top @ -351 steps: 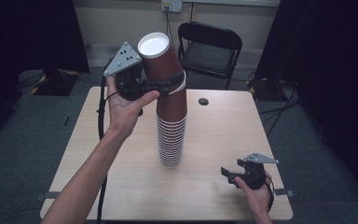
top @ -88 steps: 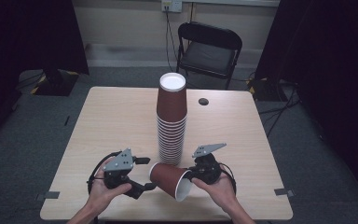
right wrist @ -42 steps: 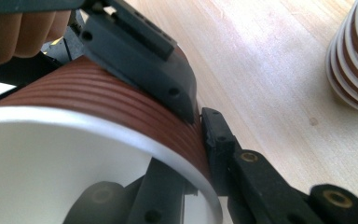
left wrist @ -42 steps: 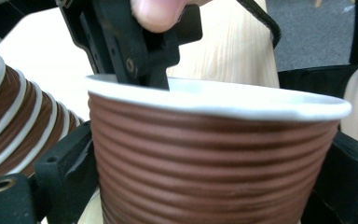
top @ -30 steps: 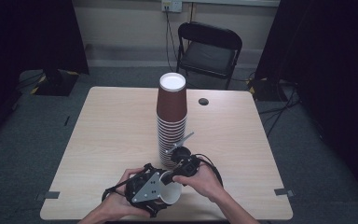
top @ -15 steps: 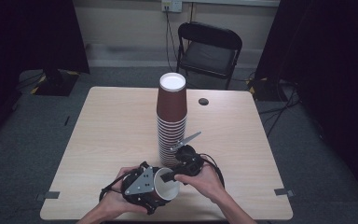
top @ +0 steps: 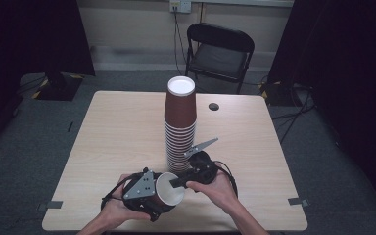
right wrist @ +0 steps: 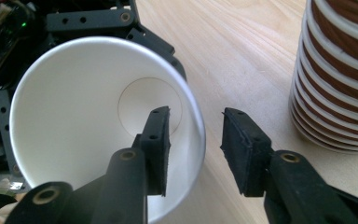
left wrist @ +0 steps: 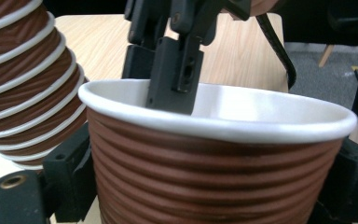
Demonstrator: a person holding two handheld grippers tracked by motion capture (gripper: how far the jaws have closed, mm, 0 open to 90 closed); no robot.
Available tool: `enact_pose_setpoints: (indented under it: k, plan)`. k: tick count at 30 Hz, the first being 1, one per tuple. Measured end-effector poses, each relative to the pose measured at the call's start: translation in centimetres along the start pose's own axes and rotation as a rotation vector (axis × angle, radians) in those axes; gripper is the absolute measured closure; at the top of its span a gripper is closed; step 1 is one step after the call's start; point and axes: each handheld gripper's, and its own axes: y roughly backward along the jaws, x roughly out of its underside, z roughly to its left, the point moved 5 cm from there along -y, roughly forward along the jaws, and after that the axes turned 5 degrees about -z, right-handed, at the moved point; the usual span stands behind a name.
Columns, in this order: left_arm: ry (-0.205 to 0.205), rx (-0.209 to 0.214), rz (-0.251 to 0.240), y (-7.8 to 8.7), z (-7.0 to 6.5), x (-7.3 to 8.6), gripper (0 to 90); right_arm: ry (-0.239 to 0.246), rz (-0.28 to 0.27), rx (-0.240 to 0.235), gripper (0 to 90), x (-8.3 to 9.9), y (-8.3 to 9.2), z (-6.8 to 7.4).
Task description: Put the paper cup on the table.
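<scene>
A brown ribbed paper cup (top: 170, 188) with a white inside lies tipped on its side near the table's front edge. My left gripper (top: 157, 197) is shut on its body, a jaw pressing each side of the cup (left wrist: 214, 172). The cup's mouth (right wrist: 88, 121) faces my right gripper (right wrist: 196, 144). That gripper's jaws straddle the rim, one inside and one outside, with a gap on both sides. They have just been opening. The right gripper (top: 177, 181) is in the right hand. A tall stack of the same cups (top: 180, 127) stands upside down just behind.
The stack (right wrist: 340, 70) stands close beside the right gripper's outer jaw. A small black disc (top: 213, 106) lies at the table's far edge, and a black folding chair (top: 220, 49) stands beyond it. The table's front edge (top: 176, 229) is just under both hands.
The right gripper's jaws have spread apart at the cup's rim. Both hands have stayed almost in place. Much earlier the left gripper held the cup high beside the stack.
</scene>
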Motion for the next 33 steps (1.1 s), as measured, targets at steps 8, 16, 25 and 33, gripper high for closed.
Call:
enact_pose_setpoints:
  k: [8,16,25,33]
  plan:
    - [0.06,-0.027,-0.016,0.4,0.6,0.3,10.6,0.02,-0.031,-0.008,65.1,-0.1,0.2,0.2]
    - [0.111,-0.064,-0.034,0.9,1.4,0.6,10.7,0.047,-0.093,-0.008,67.7,-0.5,0.7,0.2]
    - [0.151,-0.082,-0.058,1.3,2.5,0.7,10.8,0.053,-0.152,-0.019,70.9,-0.7,1.5,-0.1]
    - [0.193,-0.11,-0.082,2.4,3.2,0.6,10.8,0.052,-0.2,-0.009,71.0,-0.5,2.4,-0.6]
